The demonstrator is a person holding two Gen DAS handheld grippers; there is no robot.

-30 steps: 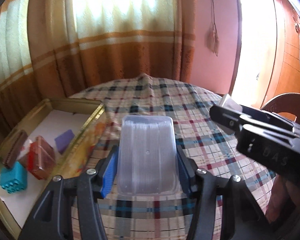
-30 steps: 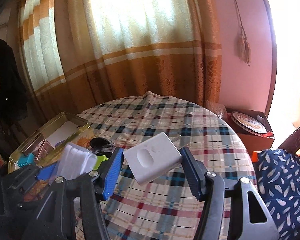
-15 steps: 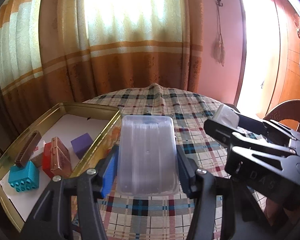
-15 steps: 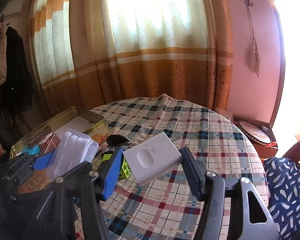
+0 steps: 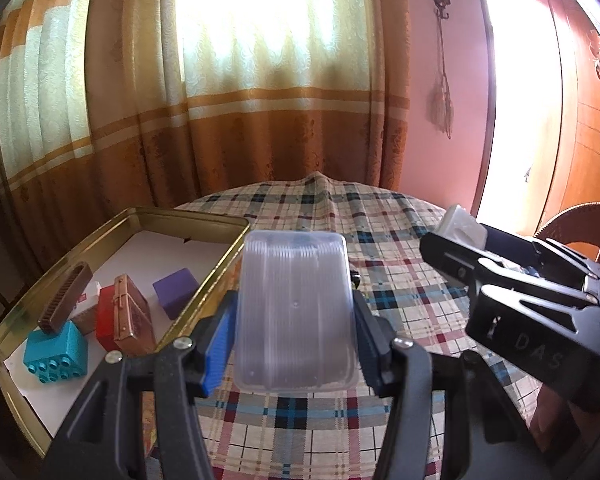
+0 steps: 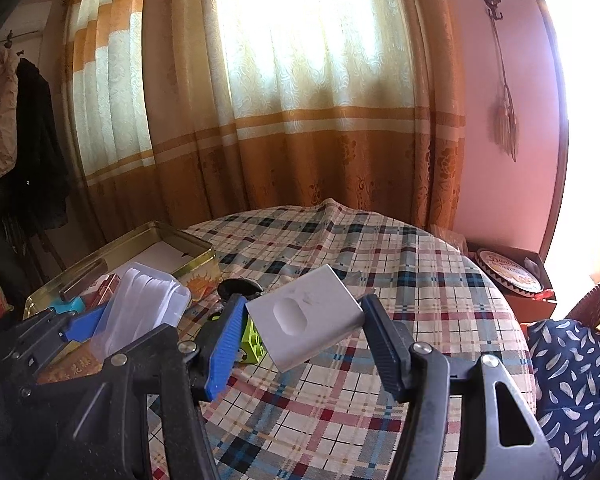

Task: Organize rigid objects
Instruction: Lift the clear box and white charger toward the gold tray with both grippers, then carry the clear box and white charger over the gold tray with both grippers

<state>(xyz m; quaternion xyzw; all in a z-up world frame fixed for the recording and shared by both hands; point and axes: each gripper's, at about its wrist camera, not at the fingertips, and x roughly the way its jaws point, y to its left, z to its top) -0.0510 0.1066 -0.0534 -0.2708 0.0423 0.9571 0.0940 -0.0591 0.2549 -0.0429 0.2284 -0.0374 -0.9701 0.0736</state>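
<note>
My left gripper (image 5: 294, 336) is shut on a clear plastic container (image 5: 296, 308), held above the checked tablecloth beside the gold tin tray (image 5: 188, 216). In the tray lie a teal brick (image 5: 56, 350), a red-brown box (image 5: 124, 314), a purple cube (image 5: 176, 288) and a brown comb-like piece (image 5: 66, 296). My right gripper (image 6: 300, 332) is shut on a white box (image 6: 306, 316) with an oval dent, held tilted over the table. Under it a green brick (image 6: 252, 340) and a black round thing (image 6: 238, 286) rest on the cloth. In the right wrist view the left gripper's clear container (image 6: 140, 308) shows at the left.
A round table with a plaid cloth (image 6: 400, 280) fills the foreground; curtains hang behind it. A dark box with a round tin (image 6: 512, 272) stands beyond the table's right edge. A patterned blue cushion (image 6: 572, 380) is at the right.
Both grippers have lifted a little and drawn back with their loads still held; more of the tray and the curtain shows now.
</note>
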